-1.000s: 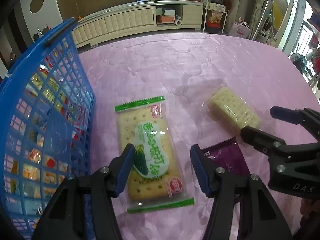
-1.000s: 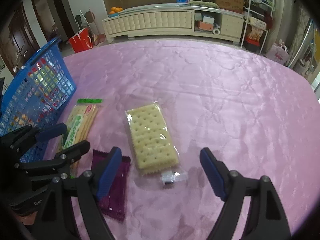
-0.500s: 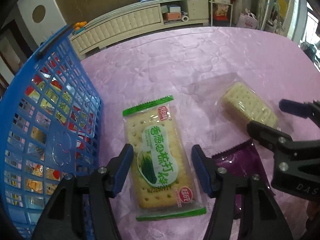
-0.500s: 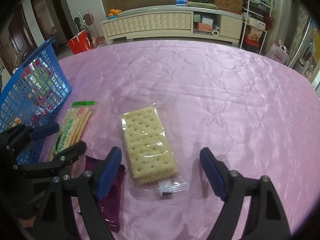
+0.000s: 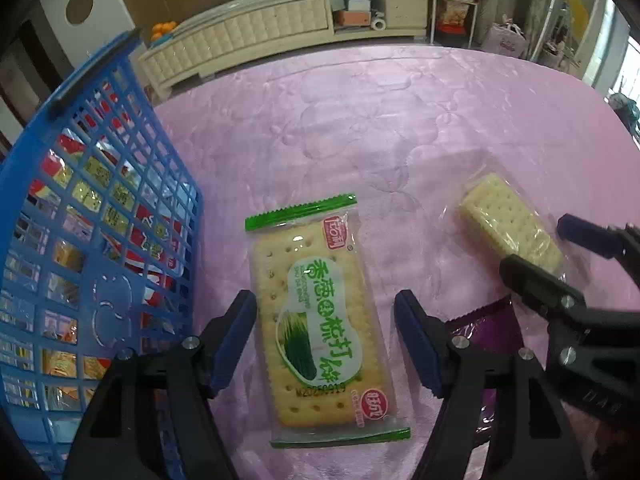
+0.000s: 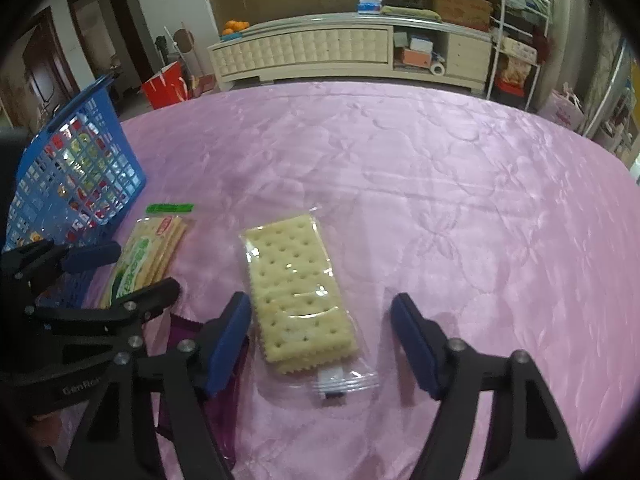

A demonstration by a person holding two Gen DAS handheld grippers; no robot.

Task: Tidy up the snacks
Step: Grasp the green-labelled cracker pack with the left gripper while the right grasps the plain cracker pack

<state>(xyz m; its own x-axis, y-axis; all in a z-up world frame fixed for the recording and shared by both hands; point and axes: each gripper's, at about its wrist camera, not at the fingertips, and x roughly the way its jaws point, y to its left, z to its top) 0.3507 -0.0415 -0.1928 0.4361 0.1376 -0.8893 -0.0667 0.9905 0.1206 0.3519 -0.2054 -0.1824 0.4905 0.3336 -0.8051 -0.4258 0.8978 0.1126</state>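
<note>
left gripper (image 5: 325,334): jaws apart, straddling the green-edged cracker pack (image 5: 320,320) that lies flat on the pink tablecloth (image 5: 400,120); the pads stand clear of the wrapper on both sides. these jaws have just been opening, and against the earlier frame the pack sits deeper between them.

right gripper (image 6: 322,340): jaws apart around the clear-wrapped cracker pack (image 6: 298,292), pads not touching it. these jaws have just been closing; the gap is visibly narrower than a second ago, and the pack lies further in between the fingers.

views compared: the left wrist view shows the printed face of the green pack and the packets behind the mesh of the blue basket (image 5: 100,240), just left of that pack. the right wrist view shows the clear pack's empty wrapper tail, with a small dark-and-white insert, towards the camera, plus a red bag (image 6: 164,84) on the floor beyond the table. each view shows the other gripper from the side.

count: two cracker packs, one purple packet (image 5: 488,328) between the two grippers, partly hidden under the fingers, one basket, two grippers. basket contents too crowded to count.
</note>
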